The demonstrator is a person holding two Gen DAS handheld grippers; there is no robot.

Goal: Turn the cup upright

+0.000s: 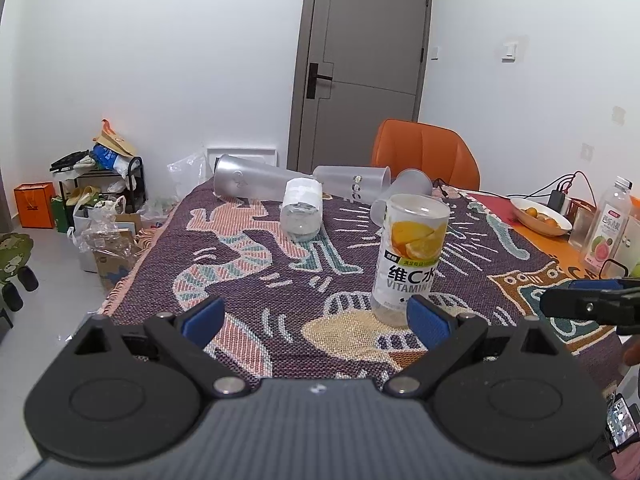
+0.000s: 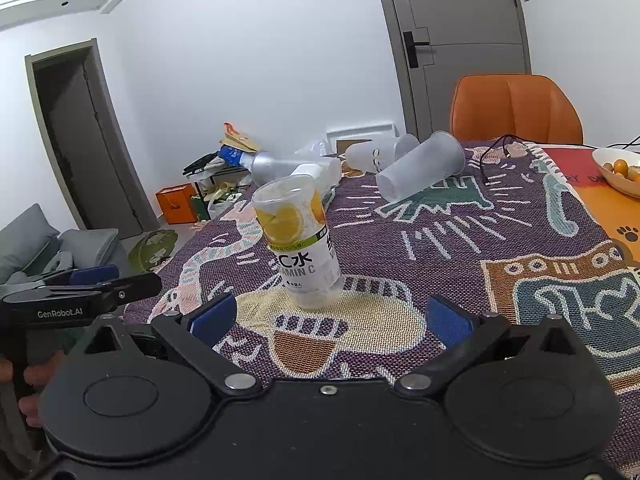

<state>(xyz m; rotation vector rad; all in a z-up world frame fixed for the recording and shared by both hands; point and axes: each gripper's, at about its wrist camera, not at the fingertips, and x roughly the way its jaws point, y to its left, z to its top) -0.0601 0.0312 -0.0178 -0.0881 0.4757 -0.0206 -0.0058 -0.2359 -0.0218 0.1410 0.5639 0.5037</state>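
Observation:
A clear cup with a lemon "Vitamin C" label (image 1: 410, 252) stands on the patterned cloth, its wide end up; it also shows in the right wrist view (image 2: 298, 240). My left gripper (image 1: 316, 318) is open and empty, the cup just beyond its right finger. My right gripper (image 2: 332, 316) is open and empty, the cup just ahead between its fingers. Behind it, a white-labelled clear cup (image 1: 301, 210) and three frosted cups (image 1: 256, 180) (image 1: 352, 182) (image 2: 420, 172) lie on their sides.
An orange chair (image 1: 424, 152) stands at the table's far edge. A white bowl of small fruit (image 1: 540, 216), a juice bottle (image 1: 604, 232) and cables sit at the right. Clutter, boxes and a rack fill the floor at the left. The other gripper (image 2: 80, 292) is close beside.

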